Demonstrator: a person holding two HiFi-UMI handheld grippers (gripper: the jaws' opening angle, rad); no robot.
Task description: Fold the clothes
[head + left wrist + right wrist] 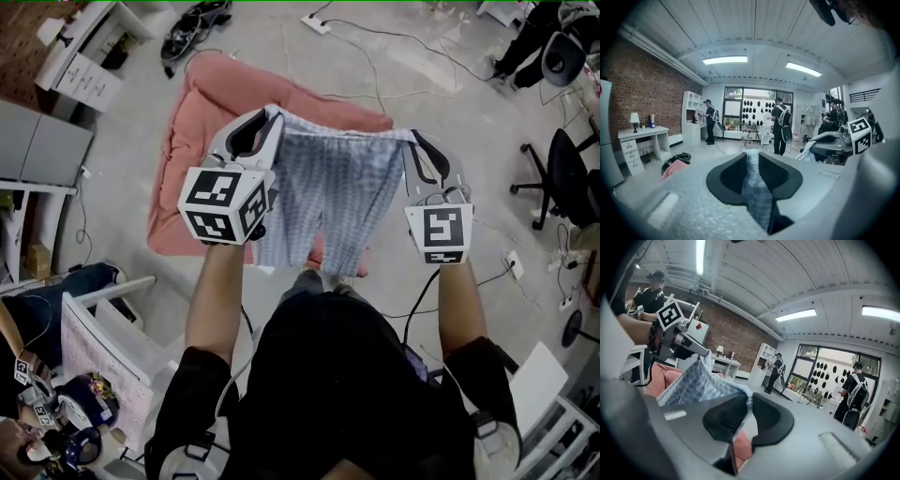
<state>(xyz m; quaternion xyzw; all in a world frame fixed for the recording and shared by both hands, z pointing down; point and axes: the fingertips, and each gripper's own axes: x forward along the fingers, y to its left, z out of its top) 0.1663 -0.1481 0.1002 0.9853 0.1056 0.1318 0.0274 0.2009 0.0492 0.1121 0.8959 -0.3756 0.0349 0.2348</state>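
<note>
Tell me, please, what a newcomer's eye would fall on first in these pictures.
First, the blue checked shorts, which hang spread out in mid-air at the centre of the head view. The left claw is shut on one top corner and the right claw on the other. Beneath them a pink mat lies on the grey floor.

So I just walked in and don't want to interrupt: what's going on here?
A person is folding clothes with a handheld gripper in each hand. The left gripper and the right gripper are each shut on an upper corner of a blue-and-white checked garment, holding it spread out in the air between them. It hangs over a pink mat on the floor and is not yet folded.
</note>
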